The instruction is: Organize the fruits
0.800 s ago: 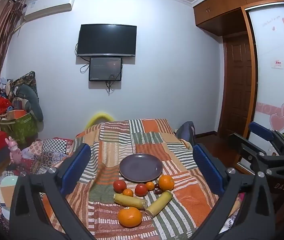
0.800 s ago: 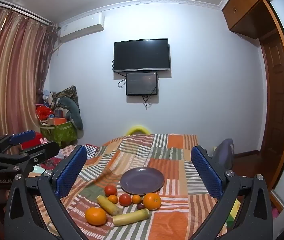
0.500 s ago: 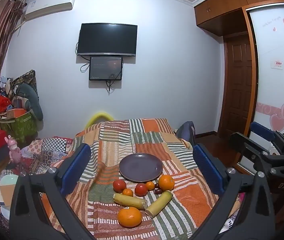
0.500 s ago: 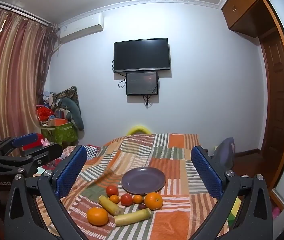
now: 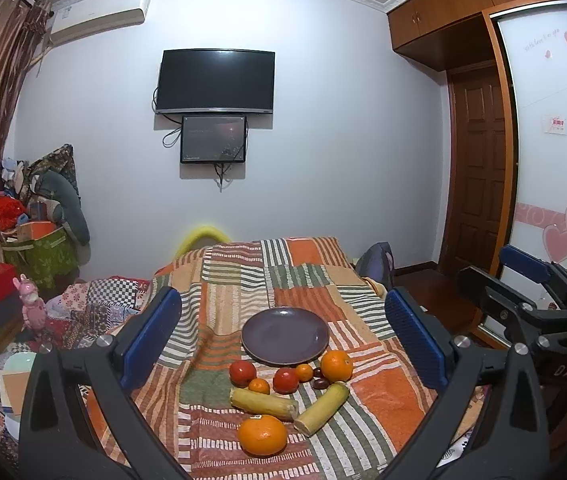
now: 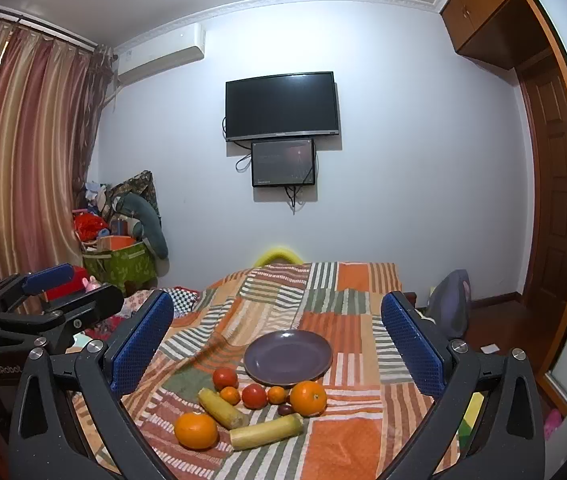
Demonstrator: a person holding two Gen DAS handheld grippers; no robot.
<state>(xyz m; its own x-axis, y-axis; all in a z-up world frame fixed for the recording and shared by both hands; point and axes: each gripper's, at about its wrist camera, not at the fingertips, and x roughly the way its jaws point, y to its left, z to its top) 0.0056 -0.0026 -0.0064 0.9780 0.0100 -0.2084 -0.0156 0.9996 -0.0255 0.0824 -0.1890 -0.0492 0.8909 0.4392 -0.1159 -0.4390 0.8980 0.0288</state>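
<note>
An empty purple plate point(image 5: 284, 335) point(image 6: 287, 357) sits on a striped patchwork cloth point(image 5: 387, 396). In front of it lie two oranges point(image 5: 262, 435) point(image 5: 336, 365), two red tomatoes point(image 5: 242, 372) point(image 5: 285, 380), two small tangerines point(image 5: 260, 385), two yellowish cane pieces point(image 5: 263, 399) point(image 5: 321, 403) and dark small fruits point(image 5: 319, 382). My left gripper point(image 5: 283, 340) is open and empty, held back above the fruit. My right gripper point(image 6: 277, 344) is open and empty too, and shows at the right of the left wrist view point(image 5: 523, 300).
The cloth covers a table point(image 6: 359, 280) in a bedroom. A green box point(image 6: 123, 266) and clutter stand at the left wall, a checked pile point(image 5: 95, 304) lies left of the table, a bag point(image 6: 449, 308) sits at its right, and a door point(image 5: 479, 184) is beyond.
Both grippers have drifted slightly; the views shift a little. Nothing on the cloth has moved.
</note>
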